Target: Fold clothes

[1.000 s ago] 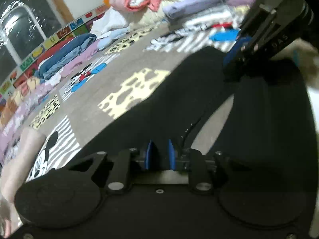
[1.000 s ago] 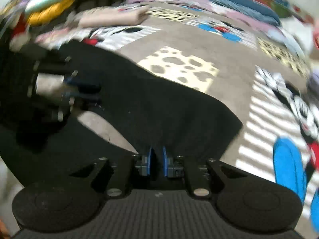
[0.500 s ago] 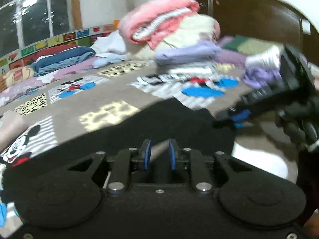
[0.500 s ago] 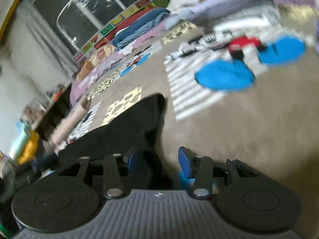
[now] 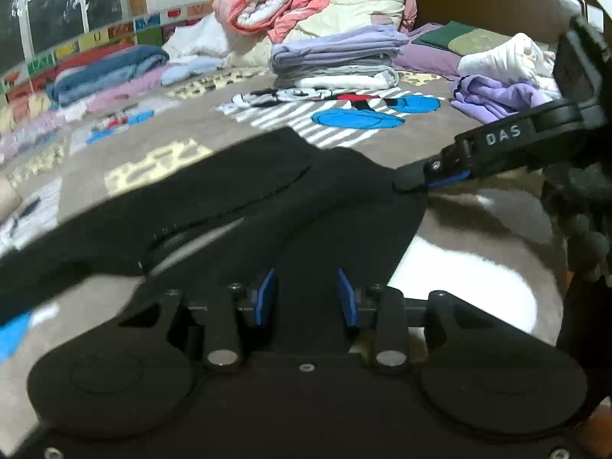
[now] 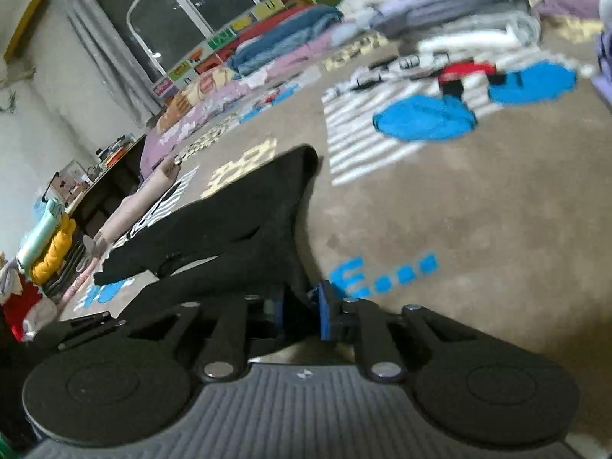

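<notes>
The left gripper (image 5: 306, 298) has its blue pads spread apart, with black cloth filling the space between them; the pads do not visibly press the cloth, so the jaws stand parted over it rather than pinching. That cloth is the black garment (image 5: 237, 206), which starts right at the left gripper's fingertips and stretches away to the left and forward across the printed blanket (image 5: 229, 114).

The right gripper (image 6: 302, 313) is narrowed onto the same black garment (image 6: 244, 222): a bunched corner of it sits pinched between the two blue pads. Seen from the left wrist, the right gripper (image 5: 428, 183) reaches in from the right side and grips the garment's far right corner, its arm marked with the letters DAS. From the right wrist, the garment runs off to the left and away, ending in a rounded edge on the blanket (image 6: 459, 199).

Beyond the garment, the blanket shows blue shapes, white stripes and a yellow spotted patch. Near the far side stands a stack of folded lilac and white laundry (image 5: 336, 57), with a heap of pink and cream bedding (image 5: 306, 0) behind it. A row of folded fabrics (image 5: 107, 72) lines the left edge under the window (image 6: 183, 7).
</notes>
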The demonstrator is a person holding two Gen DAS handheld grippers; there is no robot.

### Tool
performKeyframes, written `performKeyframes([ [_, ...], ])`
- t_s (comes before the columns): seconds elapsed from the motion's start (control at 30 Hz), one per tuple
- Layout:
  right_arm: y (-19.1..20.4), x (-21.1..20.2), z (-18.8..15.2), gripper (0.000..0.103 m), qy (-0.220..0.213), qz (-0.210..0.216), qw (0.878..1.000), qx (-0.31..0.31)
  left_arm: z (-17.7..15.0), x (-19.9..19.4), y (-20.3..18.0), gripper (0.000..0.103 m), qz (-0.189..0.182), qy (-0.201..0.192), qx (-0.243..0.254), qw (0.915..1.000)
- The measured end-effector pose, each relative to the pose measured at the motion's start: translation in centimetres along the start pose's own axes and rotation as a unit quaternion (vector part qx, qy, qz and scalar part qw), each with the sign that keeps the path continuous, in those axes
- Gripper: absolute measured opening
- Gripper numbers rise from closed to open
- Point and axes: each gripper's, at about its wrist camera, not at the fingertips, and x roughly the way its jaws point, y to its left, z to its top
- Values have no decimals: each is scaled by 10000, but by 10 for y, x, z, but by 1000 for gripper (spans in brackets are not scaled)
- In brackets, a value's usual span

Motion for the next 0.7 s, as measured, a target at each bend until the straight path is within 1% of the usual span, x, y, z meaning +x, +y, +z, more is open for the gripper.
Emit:
performKeyframes([
  [0.07,6,-10,1,30,-276,-51,9991,-303,8,-1,-3,34,59,-180,-83,9998],
  [0.1,9,-16,2,30,-418,-77,9980,-465,13,2,-6,34,122,-261,-104,9995],
  [0.17,13,-20,6,30,-644,79,9958,-639,22,9,-11,34,199,-373,-97,9991],
  [0.23,22,-17,9,30,-722,304,9926,-933,26,23,-16,35,99,-324,-63,9994],
  [0.33,38,1,15,30,-555,555,9886,-1286,20,51,-17,35,222,57,-99,9997],
  [0.37,41,9,18,30,-475,625,9877,-1349,20,50,-16,39,250,21,-140,9996],
  [0.43,40,24,26,30,-380,721,9889,-1239,19,49,-14,42,276,3,-228,9994],
  [0.47,37,32,31,30,-265,770,9901,-1145,18,50,-13,44,282,12,-264,9993],
  [0.53,30,49,35,30,104,800,9918,-989,17,51,-11,45,280,27,-331,9991],
  [0.57,28,55,34,26,266,794,9920,-945,17,50,-12,45,294,30,-336,9990],
  [0.6,29,61,32,22,474,667,9913,-1031,16,49,-13,45,326,22,-334,9989],
  [0.63,32,64,30,15,534,482,9901,-1204,15,46,-15,45,376,16,-333,9987],
  [0.67,35,64,29,5,506,317,9892,-1340,14,43,-17,46,427,14,-343,9985],
  [0.7,33,63,28,3,480,288,9896,-1322,11,38,-16,47,480,31,-401,9980],
])
